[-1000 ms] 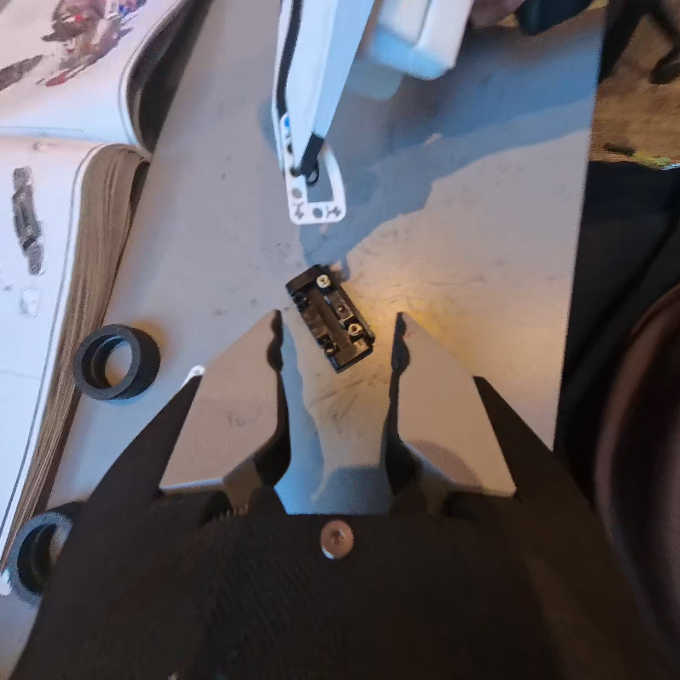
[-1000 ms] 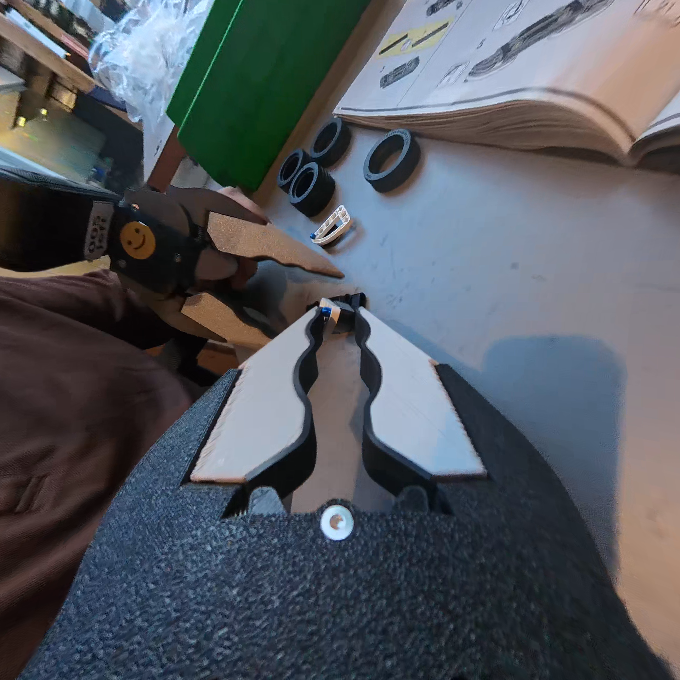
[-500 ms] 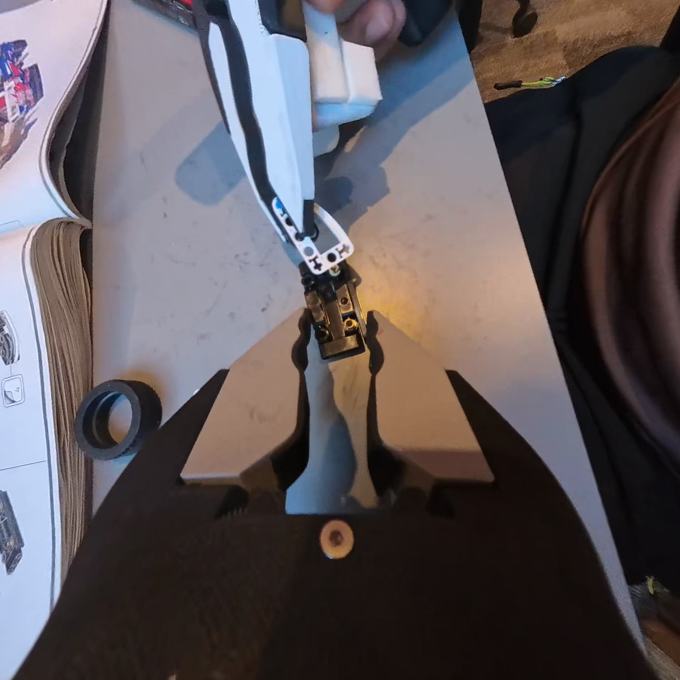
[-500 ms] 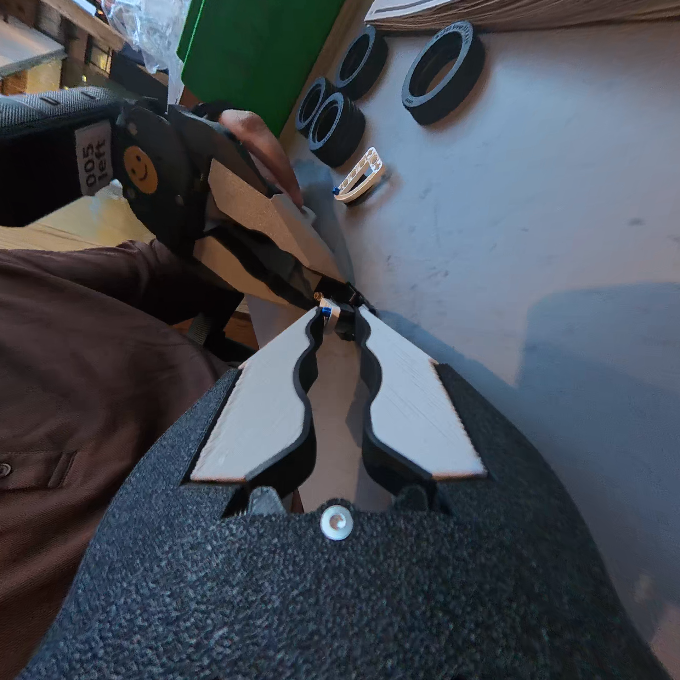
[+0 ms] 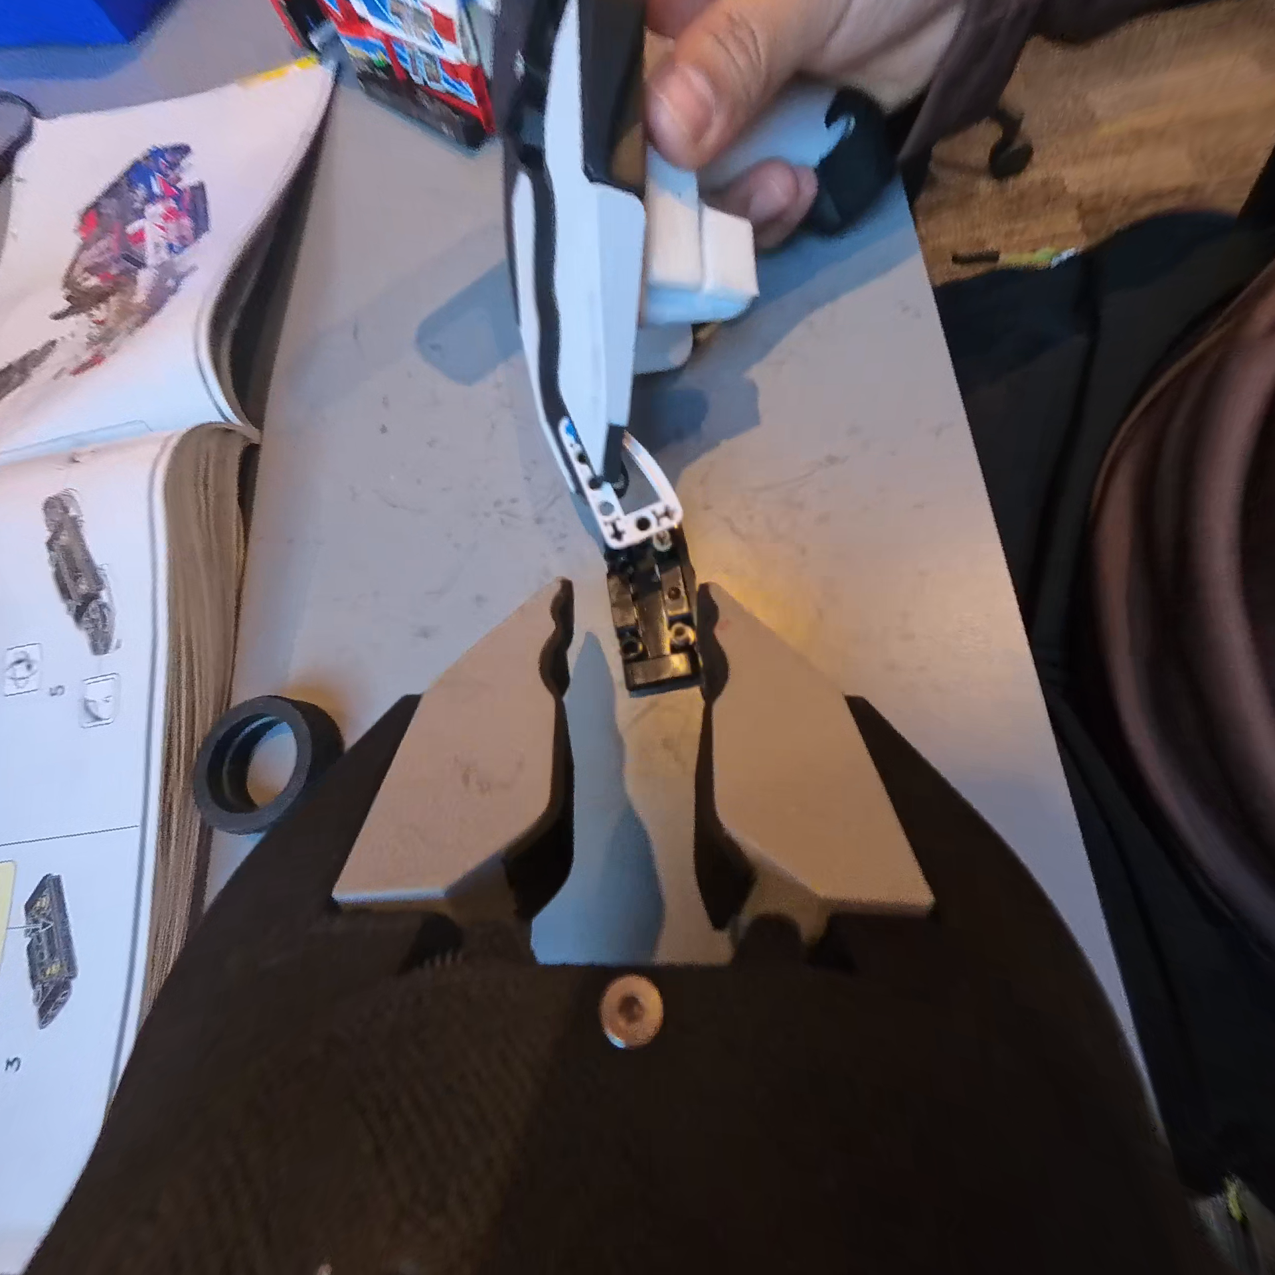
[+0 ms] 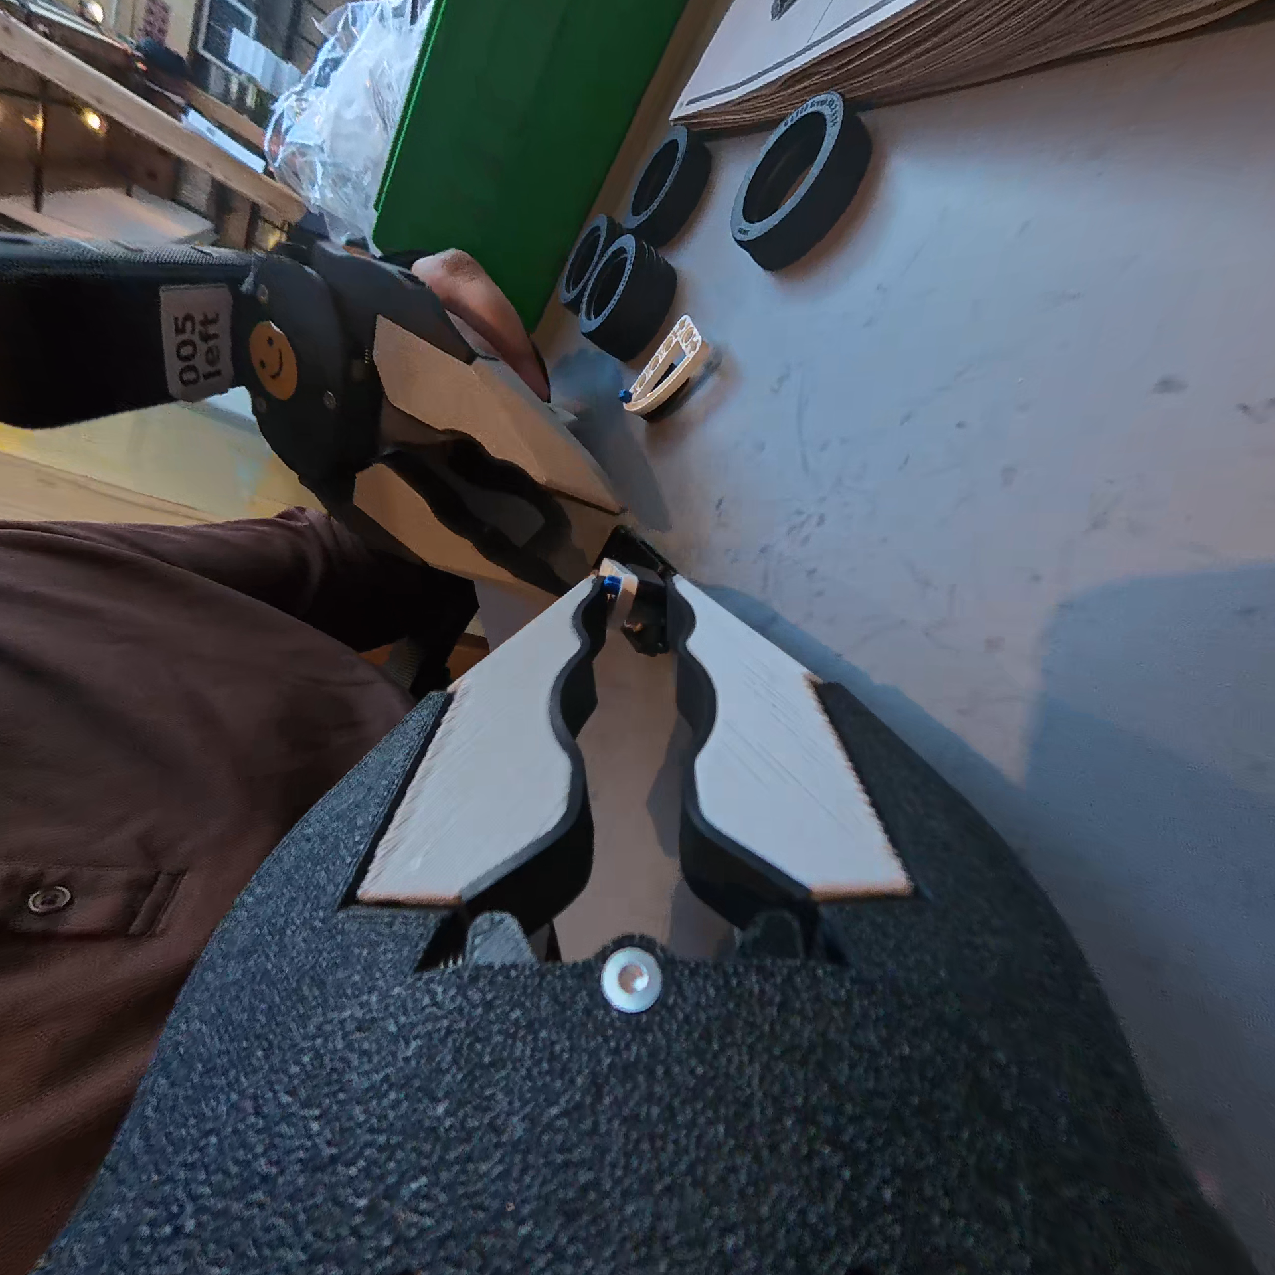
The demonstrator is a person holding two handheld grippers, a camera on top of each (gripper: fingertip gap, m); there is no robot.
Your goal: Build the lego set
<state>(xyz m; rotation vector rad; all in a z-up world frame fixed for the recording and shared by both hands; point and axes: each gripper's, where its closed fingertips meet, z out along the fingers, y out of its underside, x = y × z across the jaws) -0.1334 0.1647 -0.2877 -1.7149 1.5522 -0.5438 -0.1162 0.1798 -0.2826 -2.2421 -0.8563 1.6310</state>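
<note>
Black lego sub-assembly (image 5: 654, 624) lying flat on the grey tabletop (image 5: 428, 483), between the fingertips of the left gripper (image 5: 635, 607), hard against the 3 o'clock finger (image 5: 752, 724) and clear of the 9 o'clock finger (image 5: 483, 724). Left jaws parted, wider than the block, gripping nothing. Tan pins and small holes showing on the block's upper face.

White lego frame piece (image 5: 638, 514) with a blue pin, pinched at the tip of the right gripper (image 5: 593, 448), reaching down from 12 o'clock in the left wrist view. Lower edge of the frame touching the far end of the black block. Right jaws clamped together on the frame, its white corner and blue pin peeking out at the fingertips in the right wrist view (image 6: 616, 579). Bare hand (image 5: 745, 90) wrapped round the right gripper's handle at 1 o'clock.

Black rubber tyre (image 5: 259, 766) at 9 o'clock in the left wrist view, just beside the thick open instruction booklet (image 5: 103, 483). Three more tyres (image 6: 624, 293) at 12 o'clock in the right wrist view, with a second white frame piece (image 6: 673, 372) lying near them on the table. Green board (image 6: 510, 138) standing behind the tyres. Brown sleeve (image 6: 172, 690) at 9 o'clock.
</note>
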